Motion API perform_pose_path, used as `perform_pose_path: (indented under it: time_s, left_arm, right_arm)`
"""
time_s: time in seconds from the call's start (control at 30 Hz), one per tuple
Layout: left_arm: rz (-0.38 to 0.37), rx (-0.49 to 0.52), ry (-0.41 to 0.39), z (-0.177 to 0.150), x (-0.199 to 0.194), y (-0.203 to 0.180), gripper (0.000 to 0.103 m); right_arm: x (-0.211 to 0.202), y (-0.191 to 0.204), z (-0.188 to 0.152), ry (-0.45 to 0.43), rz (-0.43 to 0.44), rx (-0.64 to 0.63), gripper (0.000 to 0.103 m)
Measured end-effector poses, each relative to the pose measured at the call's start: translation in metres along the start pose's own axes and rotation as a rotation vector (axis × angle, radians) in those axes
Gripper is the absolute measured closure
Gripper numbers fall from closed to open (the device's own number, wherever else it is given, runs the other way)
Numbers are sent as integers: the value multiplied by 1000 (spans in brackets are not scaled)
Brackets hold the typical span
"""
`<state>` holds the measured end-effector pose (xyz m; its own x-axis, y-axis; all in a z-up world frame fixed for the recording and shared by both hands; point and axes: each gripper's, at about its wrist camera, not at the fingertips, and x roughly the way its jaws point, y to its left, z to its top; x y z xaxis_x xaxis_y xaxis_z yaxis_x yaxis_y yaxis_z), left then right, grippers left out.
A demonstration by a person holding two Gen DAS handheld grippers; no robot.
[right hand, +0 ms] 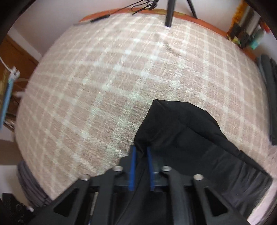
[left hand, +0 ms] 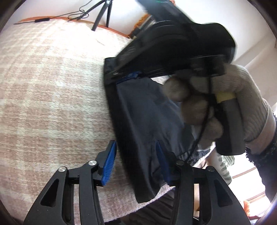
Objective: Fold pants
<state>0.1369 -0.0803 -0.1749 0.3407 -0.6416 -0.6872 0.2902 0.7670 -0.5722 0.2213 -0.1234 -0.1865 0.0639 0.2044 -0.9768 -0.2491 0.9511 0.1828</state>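
- The dark, black-to-charcoal fabric pants (left hand: 138,121) lie on a pink-and-cream checked woven blanket (left hand: 52,86) that covers the whole work surface.
- The left gripper (left hand: 136,162) – black arms with blue ribbed pads – stands with its jaws apart. The edge of the pants runs up between them; the left-hand pad hangs over bare blanket just beside the cloth, and the right-hand pad sits against the grey inner fabric. Whether either pad presses on the cloth I cannot tell.
- Ahead of that gripper and to its right, a hand in a pale knitted glove (left hand: 225,97) wraps a grey handle – the right gripper, seen from outside, its black body blurred above the pants' far end.
- From the right wrist view, the right gripper (right hand: 141,155) points steeply down, its two blue pads drawn close together with a fold of the black pants (right hand: 190,138) pinched between them.
- From that pinch the cloth spreads ahead and off to the gripper's right, with one corner pointing away onto the blanket (right hand: 103,86).
- Far ahead of both tools, at the blanket's far edge, stand the black legs of a tripod (right hand: 169,15) with thin black cables (right hand: 138,7) beside them.
- An orange border (right hand: 199,19) shows beyond the blanket's edge.
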Motion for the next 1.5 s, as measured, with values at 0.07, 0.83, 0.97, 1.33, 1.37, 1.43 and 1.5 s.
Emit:
perform_pose_path:
  time_s: [0.07, 0.83, 0.97, 1.33, 1.37, 1.43, 1.5]
  left_arm:
    - [17, -19, 11, 1, 2, 1, 48]
    - [0, 188, -14, 5, 21, -97, 86]
    - [-1, 200, -17, 8, 27, -114, 86]
    - [-63, 324, 13, 8, 27, -170, 87]
    - [-66, 335, 14, 8, 28, -175, 87]
    - [-86, 359, 28, 8, 30, -190, 85]
    - [-105, 367, 52, 9, 30, -201, 76]
  right_arm:
    - [-7, -7, 3, -23, 49, 25, 101]
    - [-47, -19, -12, -70, 103, 2, 55]
    - [-45, -17, -15, -62, 56, -11, 75]
    - [-109, -75, -52, -243, 196, 128, 101]
    - [-117, -83, -56, -261, 216, 150, 101]
    - [-130, -97, -65, -294, 239, 179, 102]
    - [-142, -114, -76, -330, 247, 202, 102]
